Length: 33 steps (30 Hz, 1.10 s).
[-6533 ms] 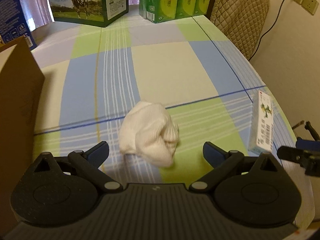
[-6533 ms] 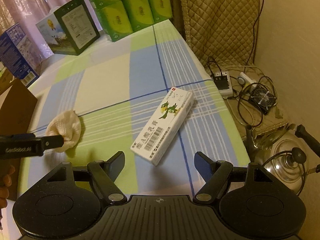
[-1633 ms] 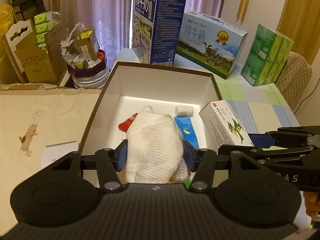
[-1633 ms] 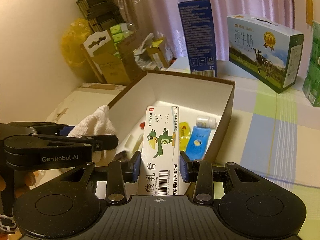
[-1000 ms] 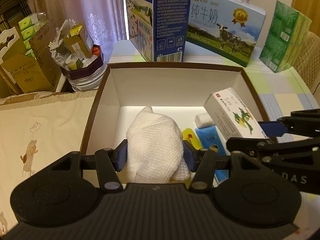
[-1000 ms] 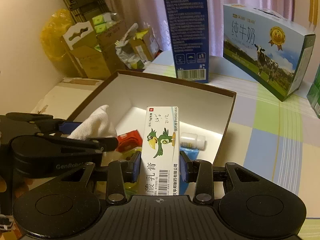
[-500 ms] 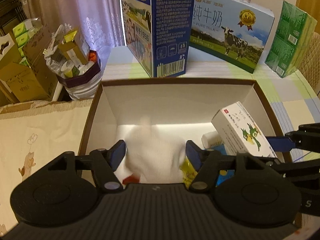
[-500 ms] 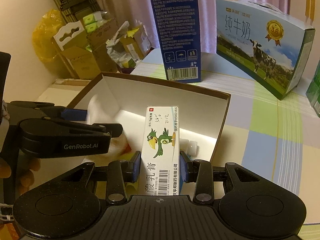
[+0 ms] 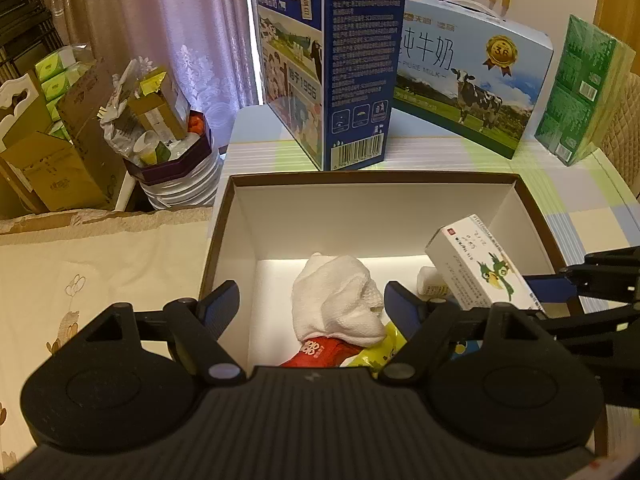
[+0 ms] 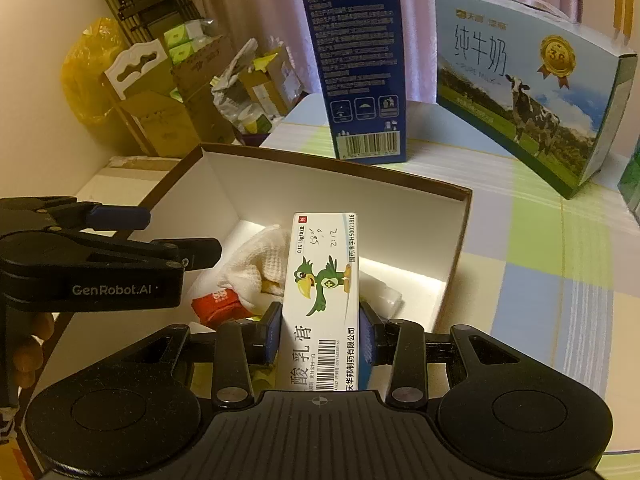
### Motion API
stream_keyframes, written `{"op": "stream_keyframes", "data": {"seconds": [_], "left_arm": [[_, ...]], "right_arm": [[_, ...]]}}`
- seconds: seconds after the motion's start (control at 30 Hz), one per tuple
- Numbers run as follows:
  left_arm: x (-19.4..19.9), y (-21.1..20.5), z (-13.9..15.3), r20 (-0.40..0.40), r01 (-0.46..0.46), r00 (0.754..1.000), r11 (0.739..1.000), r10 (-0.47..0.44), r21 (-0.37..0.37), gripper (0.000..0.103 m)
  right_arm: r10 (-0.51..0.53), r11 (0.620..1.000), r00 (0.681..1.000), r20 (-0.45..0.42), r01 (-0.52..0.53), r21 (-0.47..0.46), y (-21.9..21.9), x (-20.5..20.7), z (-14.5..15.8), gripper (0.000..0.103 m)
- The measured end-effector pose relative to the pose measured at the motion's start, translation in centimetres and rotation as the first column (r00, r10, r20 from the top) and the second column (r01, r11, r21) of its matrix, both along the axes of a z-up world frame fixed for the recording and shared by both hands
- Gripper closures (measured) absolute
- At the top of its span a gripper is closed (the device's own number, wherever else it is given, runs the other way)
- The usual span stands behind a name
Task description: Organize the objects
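1. Left wrist view: the left gripper [image 9: 312,306] has its two blue-padded fingers [image 9: 219,307] spread wide apart, holding nothing
2. Between and just beyond those fingers lies the white waffle-knit cloth bundle [image 9: 340,306], crumpled into a soft lump with a pointed fold at its top; neither pad touches it
3. It sits inside the brown cardboard box with a white inner lining [image 9: 280,216], resting on a red packet with white print [image 9: 320,350] and a yellow-green sachet [image 9: 370,354], both close in front of the gripper body
4. Beyond the right-hand finger a small white bottle [image 9: 430,284] stands on the box floor
5. Right wrist view: the right gripper [image 10: 319,334] is clamped on the long white carton printed with a green cartoon bird, a barcode and black Chinese characters [image 10: 322,292]
6. Its blue pads press the carton's two long sides near the barcode end, and the carton points straight ahead between the fingers [image 10: 272,334], over the open box
7. To the left of these fingers, the other gripper hangs over the box's left wall, and a hand [image 10: 28,344] shows behind it
8. Beyond the box a tall dark blue milk carton [image 10: 356,60] and a light blue milk case with a cow picture [image 10: 520,84] stand on the checked tablecloth [image 10: 540,280]
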<state>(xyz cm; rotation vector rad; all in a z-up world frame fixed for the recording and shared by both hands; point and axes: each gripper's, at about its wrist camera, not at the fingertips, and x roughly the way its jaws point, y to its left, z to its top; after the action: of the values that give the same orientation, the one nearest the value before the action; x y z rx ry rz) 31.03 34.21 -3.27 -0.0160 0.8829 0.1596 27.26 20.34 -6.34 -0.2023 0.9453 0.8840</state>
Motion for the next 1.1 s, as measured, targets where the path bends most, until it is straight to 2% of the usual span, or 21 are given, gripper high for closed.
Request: {"op": "stream_keyframes", "data": {"seconds": [0.23,0.37,0.43,0.5,0.6,0.7,0.9,1.03,1.1], "left_arm": [[-0.5,0.4,0.4,0.008,-0.008,1.0,1.0,0.008,0.004,0.026],[-0.7,0.9,0.6,0.01,-0.022,1.0,1.0,0.022,0.005,0.025],[-0.9,1.0,0.8,0.015,-0.026,1.0,1.0,0.026,0.004,0.024],[-1.2,1.1,1.1,0.023,-0.029,0.999,1.0,0.029,0.007,0.022],[-1.8,1.1,1.5,0.031,-0.028,0.999,1.0,0.028,0.001,0.021],[-2.3,0.9,1.8,0.036,-0.027,0.999,1.0,0.027,-0.002,0.019],[-4.5,0.2,2.7,0.061,-0.013,0.998,0.999,0.015,-0.036,0.011],[-6.3,-0.7,3.5,0.085,0.006,0.996,0.999,-0.002,-0.051,0.008],[-7.4,-1.1,3.9,0.098,0.011,0.995,0.998,-0.006,-0.057,0.003]], "right_arm": [[-0.014,1.0,1.0,-0.011,0.014,0.017,1.0,0.3,0.0,0.067],[-0.066,0.993,0.998,-0.022,0.068,0.092,1.0,0.8,0.1,0.067],[-0.071,0.99,0.997,-0.03,0.074,0.116,1.0,1.1,0.1,0.063],[-0.069,0.991,0.998,-0.005,0.069,0.112,0.8,0.9,0.2,0.053],[-0.058,0.991,0.998,-0.009,0.059,0.118,0.2,0.6,0.5,0.052],[-0.046,0.991,0.999,-0.02,0.048,0.126,-0.8,0.0,1.1,0.052],[-0.017,0.992,1.0,0.014,0.015,0.122,-3.1,-2.3,2.6,0.05],[-0.032,0.991,0.999,0.017,0.03,0.134,-4.7,-4.2,3.6,0.047],[-0.046,0.989,0.999,0.011,0.044,0.139,-5.5,-5.0,4.0,0.045]]}}
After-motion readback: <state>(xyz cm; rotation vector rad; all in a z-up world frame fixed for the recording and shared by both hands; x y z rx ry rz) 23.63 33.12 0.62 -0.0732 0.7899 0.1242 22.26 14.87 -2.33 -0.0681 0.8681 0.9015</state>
